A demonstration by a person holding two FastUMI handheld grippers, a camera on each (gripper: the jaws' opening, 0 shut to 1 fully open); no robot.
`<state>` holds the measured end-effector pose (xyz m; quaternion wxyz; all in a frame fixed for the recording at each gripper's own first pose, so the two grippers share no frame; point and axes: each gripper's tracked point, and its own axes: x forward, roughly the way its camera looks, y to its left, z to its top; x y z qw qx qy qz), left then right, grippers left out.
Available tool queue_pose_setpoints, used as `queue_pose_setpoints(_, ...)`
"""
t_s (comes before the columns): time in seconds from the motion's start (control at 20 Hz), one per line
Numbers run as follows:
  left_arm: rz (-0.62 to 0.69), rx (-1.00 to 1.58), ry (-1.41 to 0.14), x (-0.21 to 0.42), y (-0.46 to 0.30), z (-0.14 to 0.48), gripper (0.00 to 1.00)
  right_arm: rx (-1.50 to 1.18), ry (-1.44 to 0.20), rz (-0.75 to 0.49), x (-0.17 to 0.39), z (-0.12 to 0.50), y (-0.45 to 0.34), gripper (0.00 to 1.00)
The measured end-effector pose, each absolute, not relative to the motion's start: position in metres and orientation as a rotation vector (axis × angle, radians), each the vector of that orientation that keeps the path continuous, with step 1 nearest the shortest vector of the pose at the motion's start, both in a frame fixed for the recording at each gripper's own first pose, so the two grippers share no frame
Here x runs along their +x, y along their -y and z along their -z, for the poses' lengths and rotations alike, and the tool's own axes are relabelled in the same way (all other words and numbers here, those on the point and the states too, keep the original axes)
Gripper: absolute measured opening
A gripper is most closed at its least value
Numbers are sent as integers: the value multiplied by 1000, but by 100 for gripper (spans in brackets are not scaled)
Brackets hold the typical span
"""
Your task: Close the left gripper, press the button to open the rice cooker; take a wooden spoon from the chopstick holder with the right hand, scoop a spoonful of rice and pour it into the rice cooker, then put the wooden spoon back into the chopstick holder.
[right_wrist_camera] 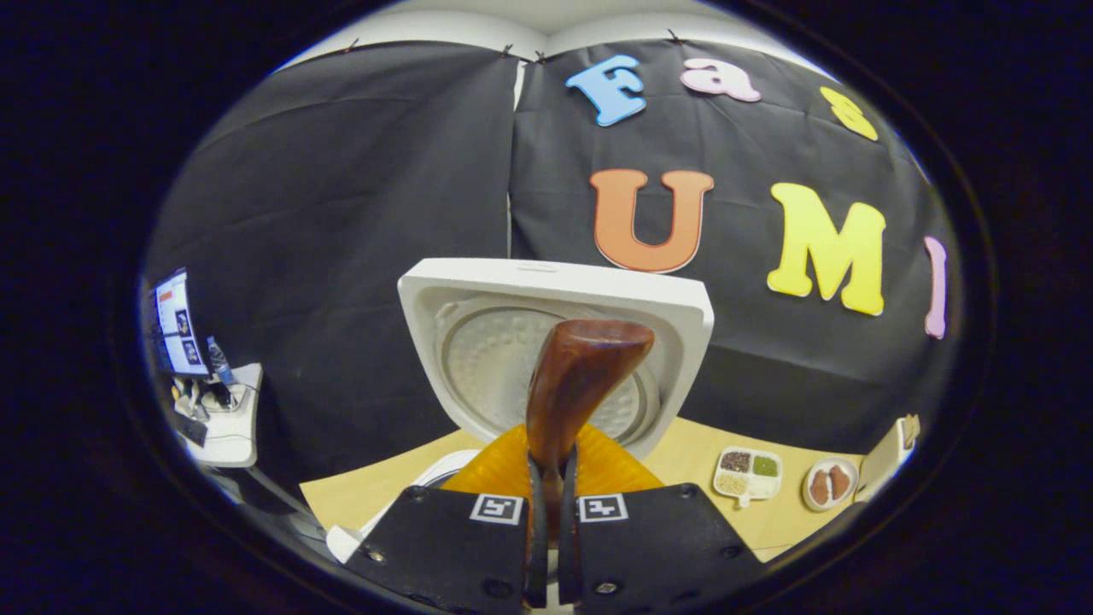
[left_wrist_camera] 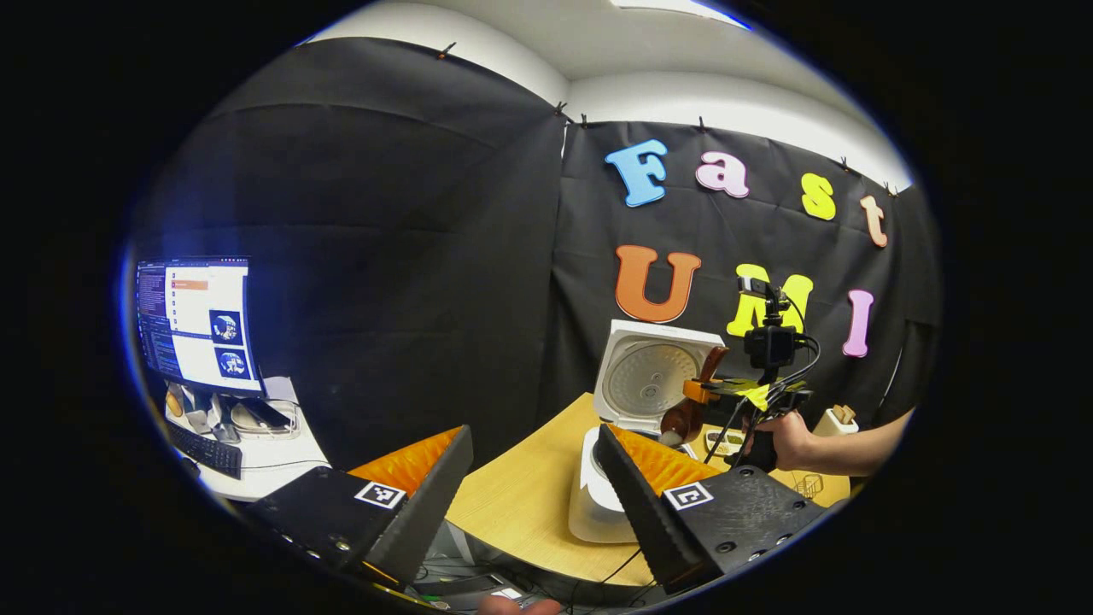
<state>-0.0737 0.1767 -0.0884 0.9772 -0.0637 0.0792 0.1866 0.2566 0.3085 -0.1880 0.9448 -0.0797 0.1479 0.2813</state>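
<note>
The white rice cooker (left_wrist_camera: 589,500) stands on the wooden table with its lid (left_wrist_camera: 653,376) up. My left gripper (left_wrist_camera: 534,431) is open, held back from the cooker with nothing between its fingers. A hand holds my right gripper (left_wrist_camera: 704,391) over the cooker's right side. It is shut on a dark wooden spoon (left_wrist_camera: 683,418), whose broad lower end hangs just above the pot. In the right gripper view, my right gripper (right_wrist_camera: 551,465) clamps the spoon (right_wrist_camera: 581,376), which rises in front of the raised lid (right_wrist_camera: 478,295). The pot's inside is hidden.
A divided tray of grains (right_wrist_camera: 747,474) and a small plate (right_wrist_camera: 828,484) sit on the table (left_wrist_camera: 521,487) right of the cooker. A white holder with wooden pieces (left_wrist_camera: 841,418) stands at the far right. A monitor (left_wrist_camera: 196,320) and keyboard (left_wrist_camera: 205,448) occupy a side desk on the left.
</note>
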Motion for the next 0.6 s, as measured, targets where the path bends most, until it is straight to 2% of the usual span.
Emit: queue_pose_setpoints(0.6, -344, -139, -156, -65, -165, 88, 94, -325, -162, -574, 243, 157, -303, 11)
